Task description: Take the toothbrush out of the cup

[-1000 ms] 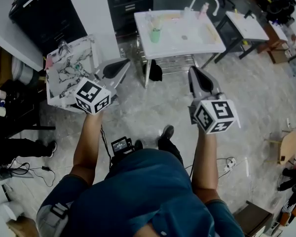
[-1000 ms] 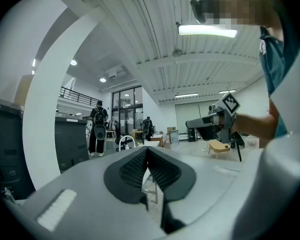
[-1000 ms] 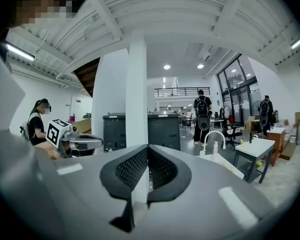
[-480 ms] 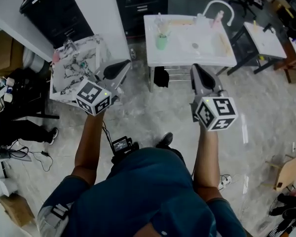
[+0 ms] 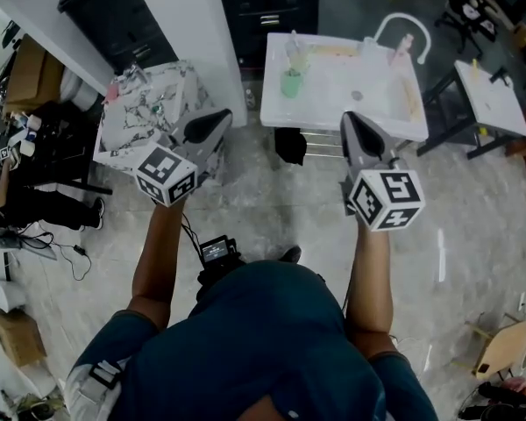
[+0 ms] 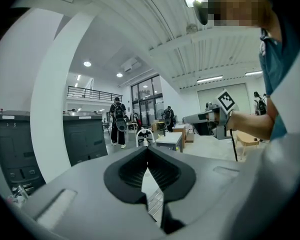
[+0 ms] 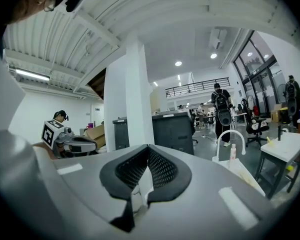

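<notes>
Toothbrush (image 5: 294, 53) stands in the green cup (image 5: 291, 84), on the left part of the white sink unit (image 5: 326, 105) at the far side of the scene. The cup lies beyond both grippers, roughly between them, well apart from either set of fingers. Left gripper (image 5: 221, 117): fingers pressed together, nothing between them, to the near left of the cup. Right gripper (image 5: 350, 119): fingers pressed together, empty, tips overlapping the unit's near edge in the head view, right of the cup. White faucet (image 5: 403, 23) at the unit's far right.

The cup (image 5: 291, 83) is pale green, the washstand (image 5: 326, 105) white, the side table (image 5: 145, 123) marbled black-and-white.
</notes>
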Available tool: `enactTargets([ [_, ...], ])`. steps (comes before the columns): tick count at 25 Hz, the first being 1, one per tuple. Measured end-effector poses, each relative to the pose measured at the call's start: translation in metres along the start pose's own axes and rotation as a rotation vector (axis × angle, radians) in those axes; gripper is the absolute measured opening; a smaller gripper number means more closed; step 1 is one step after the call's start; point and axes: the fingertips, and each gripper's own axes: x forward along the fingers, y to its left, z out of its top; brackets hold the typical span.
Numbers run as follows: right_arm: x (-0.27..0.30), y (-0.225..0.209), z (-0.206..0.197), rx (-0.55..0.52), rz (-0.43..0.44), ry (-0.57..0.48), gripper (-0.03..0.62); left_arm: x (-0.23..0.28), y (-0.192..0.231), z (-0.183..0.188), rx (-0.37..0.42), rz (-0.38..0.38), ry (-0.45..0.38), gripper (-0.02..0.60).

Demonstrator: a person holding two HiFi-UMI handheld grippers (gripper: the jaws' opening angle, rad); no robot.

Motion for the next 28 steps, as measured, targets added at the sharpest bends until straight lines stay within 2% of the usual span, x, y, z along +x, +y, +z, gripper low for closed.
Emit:
enactTargets([
  [7,-0.012,-0.033,-0.005,0.012,0.012,0.003,0.011,0.034,-0.019,0.000,-0.001,-0.014,0.025,-0.003],
  [15,-0.018,-0.069,-0.018,0.043,-0.038,0.022,0.011,0.083,-0.031,0.000,-0.001,-0.084,0.034,-0.002],
  [21,-0.010,-0.101,-0.023,0.046,-0.106,0.036,0.011,0.128,-0.018,-0.007,-0.011,-0.142,0.028,-0.002],
  [28,0.021,-0.145,-0.009,0.040,-0.186,0.038,0.011,0.191,0.014,-0.004,-0.021,-0.210,0.005,-0.002],
])
